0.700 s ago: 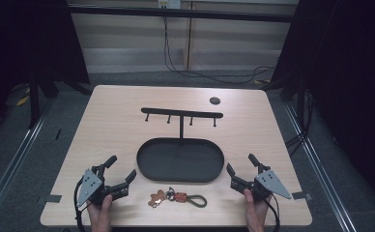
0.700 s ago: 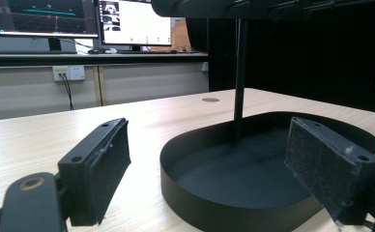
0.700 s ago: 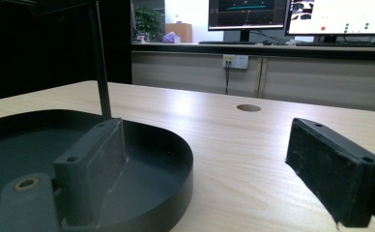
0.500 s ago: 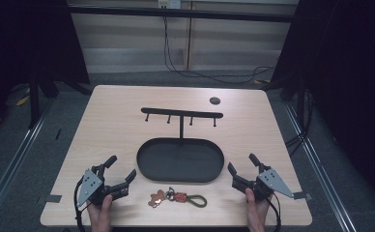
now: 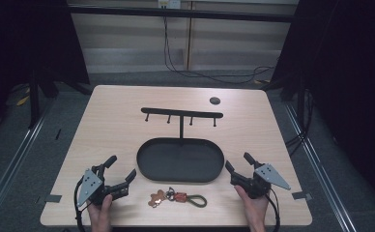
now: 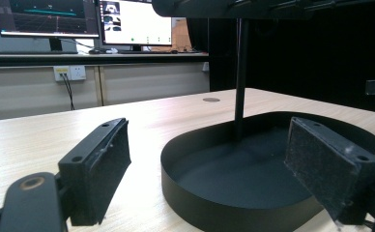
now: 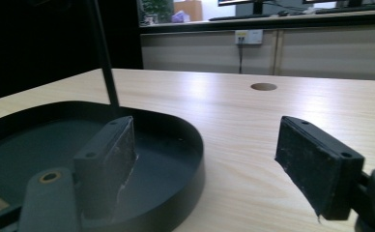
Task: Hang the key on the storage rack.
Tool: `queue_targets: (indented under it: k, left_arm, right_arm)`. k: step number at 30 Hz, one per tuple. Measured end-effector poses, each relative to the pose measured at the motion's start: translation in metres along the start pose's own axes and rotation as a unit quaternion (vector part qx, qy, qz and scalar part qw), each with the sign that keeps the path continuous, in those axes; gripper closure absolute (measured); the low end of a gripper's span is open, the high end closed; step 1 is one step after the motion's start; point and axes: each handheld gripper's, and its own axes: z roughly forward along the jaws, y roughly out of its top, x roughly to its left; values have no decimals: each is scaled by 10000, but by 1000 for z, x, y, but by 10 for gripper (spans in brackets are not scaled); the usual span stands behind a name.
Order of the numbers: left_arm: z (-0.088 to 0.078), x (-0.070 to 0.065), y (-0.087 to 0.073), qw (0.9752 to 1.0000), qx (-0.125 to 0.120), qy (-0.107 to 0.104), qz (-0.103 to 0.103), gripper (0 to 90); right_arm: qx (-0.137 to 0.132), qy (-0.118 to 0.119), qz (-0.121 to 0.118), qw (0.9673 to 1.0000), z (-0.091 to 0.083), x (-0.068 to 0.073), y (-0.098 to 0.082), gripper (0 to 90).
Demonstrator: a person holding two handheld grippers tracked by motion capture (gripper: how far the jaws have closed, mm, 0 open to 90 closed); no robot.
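A black oval tray [image 5: 147,166] with a post and a hooked crossbar [image 5: 181,112] stands in the middle of the wooden table. A keyring [image 5: 178,197] with a brown tag and an olive loop lies on the table just in front of the tray. My left gripper [image 5: 121,167] rests near the front left, open and empty, left of the keyring. My right gripper [image 5: 239,161] rests near the front right, open and empty. The tray wall [image 6: 200,193] sits between the left jaws' line of sight, and the tray rim [image 7: 195,159] lies left of centre in the right gripper view.
A round cable hole [image 5: 214,100] sits at the far right of the table top [image 5: 108,125]. Cables hang behind the table's far edge. Dark floor and rails run along both sides.
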Motion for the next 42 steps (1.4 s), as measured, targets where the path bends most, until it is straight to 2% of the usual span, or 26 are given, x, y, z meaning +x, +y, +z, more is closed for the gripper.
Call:
queue_targets:
  k: [1, 6, 8, 10, 13, 14, 16, 20, 22, 24, 28, 30, 34, 35, 38, 39, 40, 42]
  left_arm:
    - [0, 0, 0, 10000, -9, -2, -30, 158]
    - [0, -1, 0, 10000, -21, 4, -29, 158]
    - [0, -1, 0, 10000, -19, 5, -29, 158]
    - [0, -1, 0, 10000, -19, 5, -31, 158]
    - [0, -1, 0, 10000, -19, 5, -30, 158]
    - [0, -1, 0, 10000, -19, 5, -30, 158]
    - [0, -1, 0, 10000, -21, 4, -30, 158]
    - [0, -1, 0, 10000, -20, 3, -25, 158]
    - [0, -1, 0, 10000, -20, 2, -26, 158]
    - [0, 0, 0, 10000, -2, 1, -4, 158]
    - [0, 0, 0, 10000, -5, 0, -16, 158]
    - [0, 0, 0, 10000, -14, 0, -26, 158]
    - [0, 0, 0, 10000, -8, -2, -21, 158]
    - [0, 0, 0, 10000, -9, -2, -25, 158]
    - [0, 0, 0, 10000, -13, -2, -22, 158]
    - [0, 0, 0, 10000, -13, -2, -25, 158]
    - [0, 0, 0, 10000, -15, -1, -27, 158]
    - [0, 0, 0, 10000, -10, 3, -21, 158]
  right_arm:
    - [26, 72, 59, 10000, 0, 1, 0, 215]
    - [217, 341, -27, 9992, -2, 6, 3, 271]
    - [344, 436, 57, 9984, -3, 8, 4, 283]
    - [505, 598, 70, 9969, -4, 8, 6, 343]
    - [801, 804, 216, 9933, -4, 12, 10, 344]
    - [824, 906, 219, 9922, -5, 13, 11, 360]
    - [795, 961, 145, 9921, -7, 17, 14, 402]
    - [768, 984, 14, 9922, -8, 24, 18, 427]
    - [814, 1077, -14, 9908, -7, 25, 19, 433]
    - [1118, 1203, 21, 9864, -4, 27, 21, 449]
    - [1462, 1454, 122, 9784, 1, 30, 23, 451]
    - [1572, 1456, 165, 9766, 3, 32, 25, 431]
    - [1717, 1622, 229, 9714, 7, 40, 29, 403]
    - [1765, 1673, 214, 9697, 8, 42, 30, 403]
    - [1775, 1735, 31, 9687, 11, 46, 34, 405]
    - [1895, 1711, 67, 9668, 13, 47, 36, 404]
    - [2018, 1771, 51, 9633, 16, 47, 36, 408]
    - [2247, 1771, -101, 9581, 19, 51, 39, 428]
